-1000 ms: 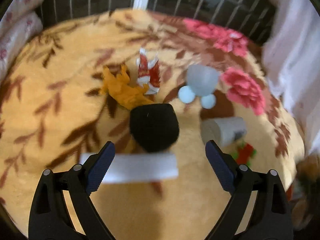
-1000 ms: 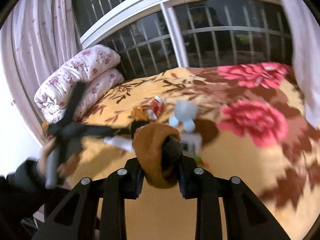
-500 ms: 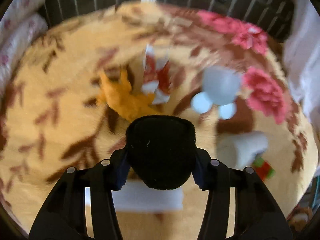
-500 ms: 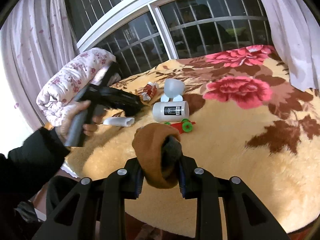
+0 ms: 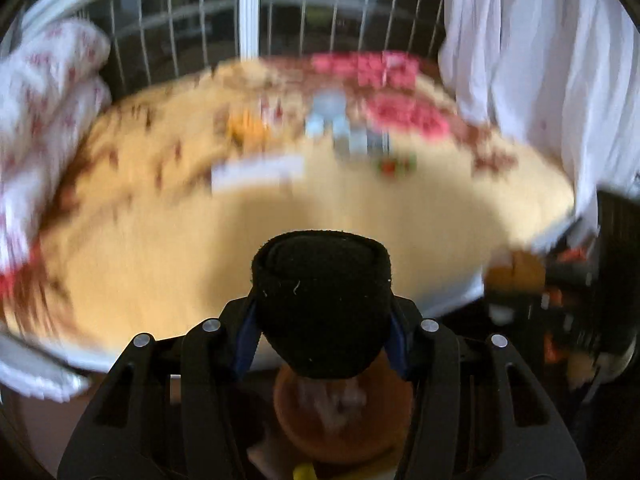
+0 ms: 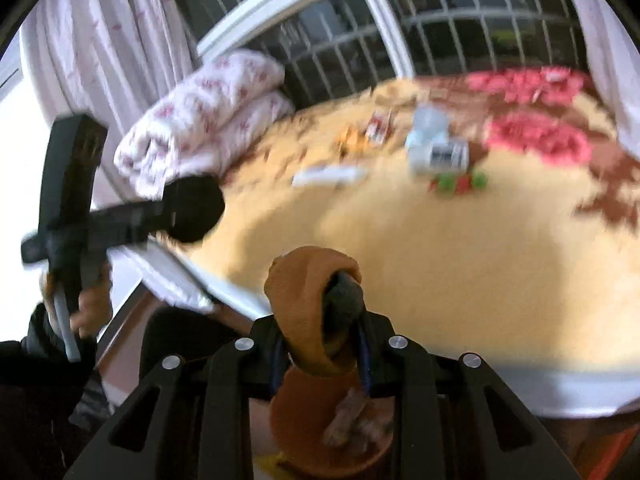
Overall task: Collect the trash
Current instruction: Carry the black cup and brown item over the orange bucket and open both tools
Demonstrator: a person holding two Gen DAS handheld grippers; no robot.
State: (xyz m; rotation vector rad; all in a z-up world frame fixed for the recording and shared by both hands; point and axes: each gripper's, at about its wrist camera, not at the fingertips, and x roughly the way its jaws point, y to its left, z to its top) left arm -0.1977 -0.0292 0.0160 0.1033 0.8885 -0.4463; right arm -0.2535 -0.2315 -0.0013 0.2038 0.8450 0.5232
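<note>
The left gripper (image 5: 322, 344) is clamping a black foam piece (image 5: 320, 304) between its blue pads, jaws about half spread around it and not closing further, and is hanging it over a brown bin (image 5: 344, 412) just below the bed's near edge. The right gripper (image 6: 322, 344) is pinching a tan rag (image 6: 316, 304) with a dark lump inside, jaws nearly together, and is also standing above that bin (image 6: 332, 428), which is already holding some scraps. Judged risk: both views are smearing, so the hands appear to be travelling fast; a release at this pace is likely to throw either item past the rim onto the floor. Two grippers are converging on one small opening, so a knock between them is possible. The rag is drooping loosely and could snag on a finger. Farther out on the blanket (image 6: 400, 248), a white tube (image 6: 328, 176), a can (image 6: 448, 154), a red-green toy (image 6: 460, 182), wrappers (image 6: 368, 132) and a pale cup (image 6: 428, 120) are lying uncollected, and blur is hiding their exact poses.
</note>
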